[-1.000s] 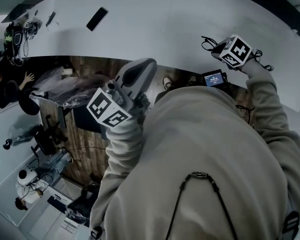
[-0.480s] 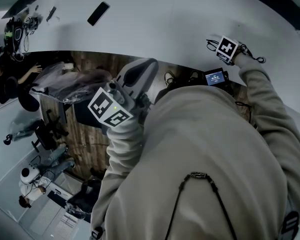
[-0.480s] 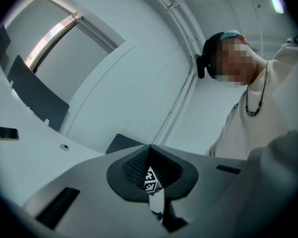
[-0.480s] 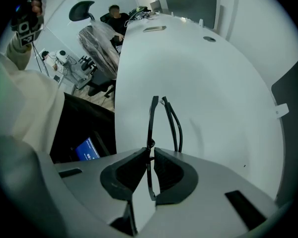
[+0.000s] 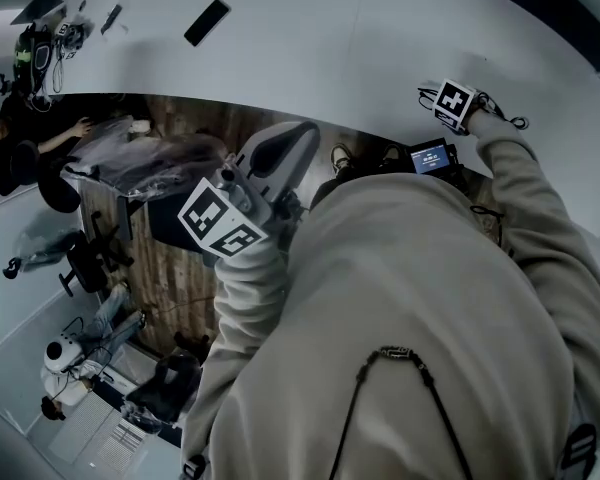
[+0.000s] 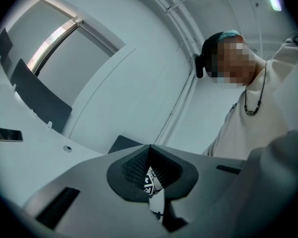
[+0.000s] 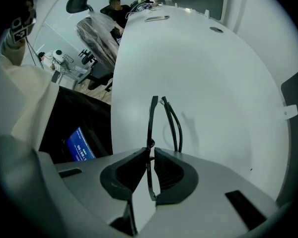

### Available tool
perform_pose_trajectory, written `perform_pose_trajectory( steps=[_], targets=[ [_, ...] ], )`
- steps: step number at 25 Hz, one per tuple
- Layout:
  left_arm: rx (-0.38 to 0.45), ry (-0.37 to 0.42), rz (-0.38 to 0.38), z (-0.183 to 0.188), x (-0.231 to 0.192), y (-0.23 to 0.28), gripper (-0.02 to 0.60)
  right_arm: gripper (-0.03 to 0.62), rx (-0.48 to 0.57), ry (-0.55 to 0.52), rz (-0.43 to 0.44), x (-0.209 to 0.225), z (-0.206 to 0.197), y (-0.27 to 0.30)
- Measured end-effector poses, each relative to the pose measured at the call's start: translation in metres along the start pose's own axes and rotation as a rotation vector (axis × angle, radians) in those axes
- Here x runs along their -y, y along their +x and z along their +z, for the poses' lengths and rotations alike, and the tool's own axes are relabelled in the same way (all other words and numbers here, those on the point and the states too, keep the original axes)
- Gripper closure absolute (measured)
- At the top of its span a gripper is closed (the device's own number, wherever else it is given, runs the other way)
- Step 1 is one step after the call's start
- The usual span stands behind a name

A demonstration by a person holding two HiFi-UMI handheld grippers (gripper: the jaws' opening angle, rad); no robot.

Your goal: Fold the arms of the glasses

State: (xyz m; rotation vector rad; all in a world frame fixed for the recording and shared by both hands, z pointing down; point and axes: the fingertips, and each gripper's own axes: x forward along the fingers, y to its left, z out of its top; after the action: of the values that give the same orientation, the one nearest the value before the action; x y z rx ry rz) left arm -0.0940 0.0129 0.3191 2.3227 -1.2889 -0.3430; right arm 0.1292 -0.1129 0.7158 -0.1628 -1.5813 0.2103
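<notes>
The right tool [image 7: 151, 157] had dropped toward the white bench [image 7: 218, 78], pinching the glasses [image 7: 152, 123] low over it. The left tool [image 6: 150, 168], pressed together and empty, would best come across and nudge one arm inward gently.

glasses [image 7: 152, 125]: my right hand-held gripper [image 7: 150, 152] hides their near end between its jaws | screen [image 7: 81, 146] left of it: digits too small for me to read

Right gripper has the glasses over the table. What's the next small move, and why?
Probably lower the glasses the last bit onto the table: the right gripper points down, its fingers pinch the frame, and the shadow lies close. The left gripper is shut, empty and held away.
</notes>
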Motion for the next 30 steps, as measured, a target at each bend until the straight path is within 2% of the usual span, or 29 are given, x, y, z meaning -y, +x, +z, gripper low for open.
perform_pose_trajectory(
  steps=[13, 16, 21, 26, 28, 30],
  targets=[
    [0.004, -0.001, -0.022, 0.003, 0.002, -0.002, 0.576, 0.531, 0.028, 0.036, 0.006, -0.001, 0.0, -0.002],
    [0.002, -0.002, -0.028, 0.003, 0.0, -0.003, 0.577, 0.492, 0.044, 0.054, -0.003, 0.0, 0.0, -0.006],
    [-0.002, -0.001, -0.053, 0.002, -0.002, 0.001, 0.576, 0.488, 0.1, 0.087, -0.039, 0.005, 0.003, -0.021],
    [-0.015, 0.002, -0.086, 0.001, -0.007, 0.005, 0.577, 0.49, 0.253, 0.159, -0.073, 0.008, 0.018, -0.051],
    [-0.018, 0.003, -0.102, 0.001, -0.009, 0.007, 0.577, 0.499, 0.375, 0.189, -0.078, 0.005, 0.03, -0.073],
    [-0.024, 0.004, -0.121, 0.002, -0.009, 0.01, 0.577, 0.539, 0.549, 0.235, -0.068, 0.001, 0.043, -0.104]
  ],
)
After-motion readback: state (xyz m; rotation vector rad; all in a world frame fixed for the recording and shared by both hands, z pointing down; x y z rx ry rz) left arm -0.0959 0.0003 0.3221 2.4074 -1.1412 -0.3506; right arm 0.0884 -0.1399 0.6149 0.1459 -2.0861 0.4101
